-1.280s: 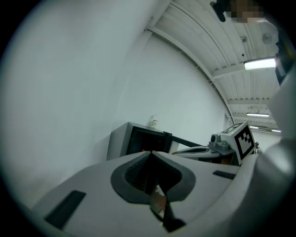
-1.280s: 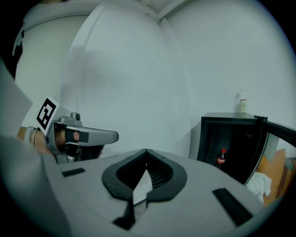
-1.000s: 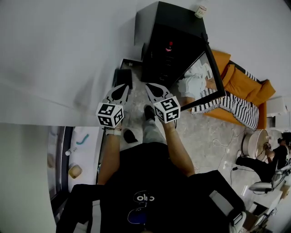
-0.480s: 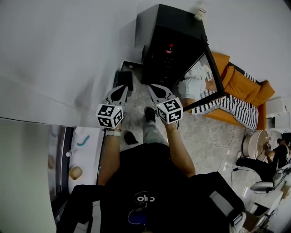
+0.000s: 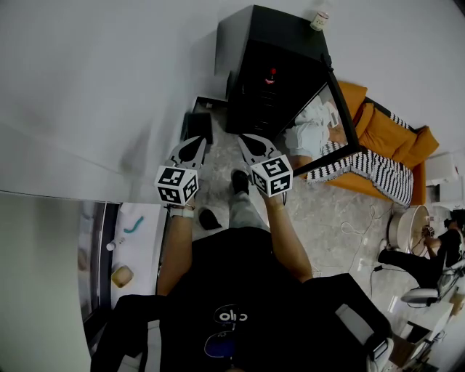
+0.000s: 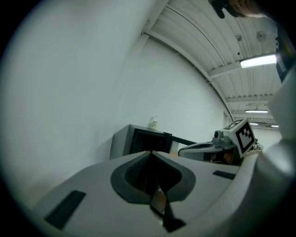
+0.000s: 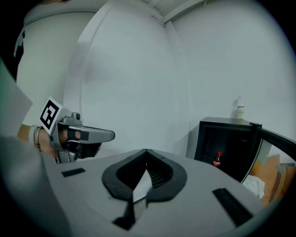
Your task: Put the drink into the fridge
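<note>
The black fridge (image 5: 251, 43) stands against the white wall with its glass door (image 5: 334, 120) swung open to the right. A red-capped dark drink bottle (image 5: 271, 75) stands inside it, also visible in the right gripper view as the drink bottle (image 7: 217, 159) in the fridge (image 7: 226, 139). My left gripper (image 5: 195, 144) and right gripper (image 5: 247, 143) hover side by side in front of the fridge, above the floor. Both are shut with nothing between the jaws. In the left gripper view the left gripper (image 6: 150, 152) points at the fridge (image 6: 138, 141); the right gripper (image 7: 145, 150) points left of it.
A small white bottle (image 5: 320, 18) sits on top of the fridge. A dark box (image 5: 196, 123) lies on the floor left of it. An orange sofa (image 5: 392, 134) with a striped blanket stands to the right. A seated person (image 5: 414, 261) and cables are further right.
Both grippers have drifted very slightly to the right; the fridge and the bottle have not moved.
</note>
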Motion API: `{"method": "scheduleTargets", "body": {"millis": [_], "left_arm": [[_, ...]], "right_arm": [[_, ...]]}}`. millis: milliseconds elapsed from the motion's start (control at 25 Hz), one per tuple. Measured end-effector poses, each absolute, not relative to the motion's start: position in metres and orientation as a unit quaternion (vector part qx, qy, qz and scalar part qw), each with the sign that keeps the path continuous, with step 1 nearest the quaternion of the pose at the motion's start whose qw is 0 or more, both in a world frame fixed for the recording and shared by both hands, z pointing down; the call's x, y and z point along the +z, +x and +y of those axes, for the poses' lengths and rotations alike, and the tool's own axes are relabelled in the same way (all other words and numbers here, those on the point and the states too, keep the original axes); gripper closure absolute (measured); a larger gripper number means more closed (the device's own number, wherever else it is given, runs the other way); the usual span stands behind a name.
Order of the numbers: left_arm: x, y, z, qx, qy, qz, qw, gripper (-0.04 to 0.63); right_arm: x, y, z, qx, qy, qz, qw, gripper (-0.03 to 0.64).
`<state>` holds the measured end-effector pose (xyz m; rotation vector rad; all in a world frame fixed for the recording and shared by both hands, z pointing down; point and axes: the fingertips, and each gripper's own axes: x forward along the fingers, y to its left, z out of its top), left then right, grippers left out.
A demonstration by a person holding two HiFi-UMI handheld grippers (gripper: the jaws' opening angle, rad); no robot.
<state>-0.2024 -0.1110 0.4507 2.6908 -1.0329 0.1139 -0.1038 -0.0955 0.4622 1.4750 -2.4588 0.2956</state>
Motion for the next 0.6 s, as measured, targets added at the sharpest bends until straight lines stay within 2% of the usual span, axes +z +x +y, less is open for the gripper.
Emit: {"method": "scheduleTargets", "body": {"millis": [600], "left_arm": [[0.4558, -0.2001, -0.1154, 0.044, 0.927, -0.348, 0.130, 0.589]], "right_arm": [[0.4660, -0.0976, -0.0989, 0.102, 0.513, -0.842, 0.130, 0.607]]}}
